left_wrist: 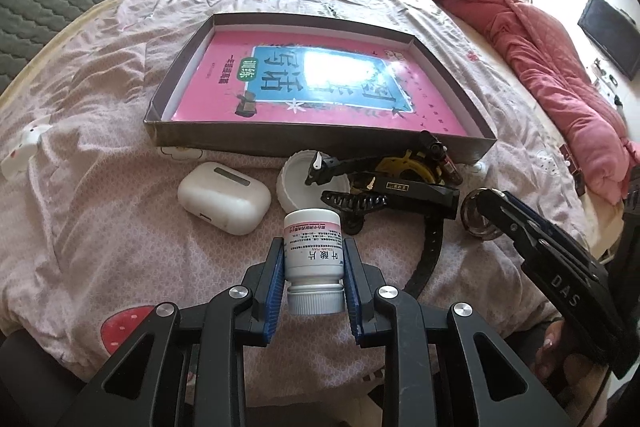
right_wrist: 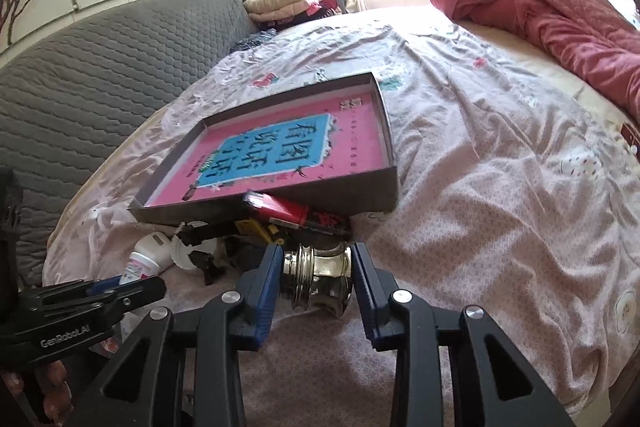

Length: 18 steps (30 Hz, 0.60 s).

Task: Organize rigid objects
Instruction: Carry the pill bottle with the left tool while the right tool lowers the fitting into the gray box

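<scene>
Two tools loaded: left tool (left_wrist: pixel 314 277) clamps pill bottle (left_wrist: pixel 313 247); right tool (right_wrist: pixel 316 281) pinches metal knob (right_wrist: pixel 318 277), both over bed (right_wrist: pixel 500 187). Pickup step; next, carry into box (left_wrist: pixel 188 135).

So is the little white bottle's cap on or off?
On. The bottle has its ribbed white cap screwed on, pointing toward the camera, between the left gripper's pads.

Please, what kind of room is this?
Most likely a bedroom: the work happens on a bed with a patterned sheet, beside a rolled red quilt and a grey padded headboard.
</scene>
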### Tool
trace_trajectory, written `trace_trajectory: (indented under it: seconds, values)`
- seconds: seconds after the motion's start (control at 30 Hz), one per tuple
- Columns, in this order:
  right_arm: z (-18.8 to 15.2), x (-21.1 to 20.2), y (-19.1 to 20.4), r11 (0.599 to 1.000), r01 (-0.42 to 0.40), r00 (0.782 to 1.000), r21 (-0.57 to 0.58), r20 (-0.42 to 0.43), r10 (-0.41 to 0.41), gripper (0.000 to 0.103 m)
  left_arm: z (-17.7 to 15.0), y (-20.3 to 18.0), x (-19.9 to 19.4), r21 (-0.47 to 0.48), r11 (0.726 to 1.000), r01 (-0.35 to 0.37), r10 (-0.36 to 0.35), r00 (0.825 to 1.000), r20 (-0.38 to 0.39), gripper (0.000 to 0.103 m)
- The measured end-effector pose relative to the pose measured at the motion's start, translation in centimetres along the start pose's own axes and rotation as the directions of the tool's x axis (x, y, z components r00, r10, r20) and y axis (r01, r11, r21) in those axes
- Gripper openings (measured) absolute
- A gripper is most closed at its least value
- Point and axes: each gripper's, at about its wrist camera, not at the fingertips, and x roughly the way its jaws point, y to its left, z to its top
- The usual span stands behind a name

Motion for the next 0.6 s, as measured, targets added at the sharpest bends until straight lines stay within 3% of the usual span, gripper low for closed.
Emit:
trace_trajectory:
  seconds: [0.23,0.6]
  values:
    - [0.1,-0.6,-0.2,1.0,-0.019,1.0,0.019,0.025,0.018,0.035,0.3,0.1,-0.9,0.001,1.0,0.004,-0.004,1.0,0.018,0.027]
    - [1.3,-2.8,0.2,0.998,-0.052,0.989,0.031,0.142,0.047,0.035,1.5,0.2,-2.7,0.009,1.0,0.015,-0.016,0.996,0.09,0.027]
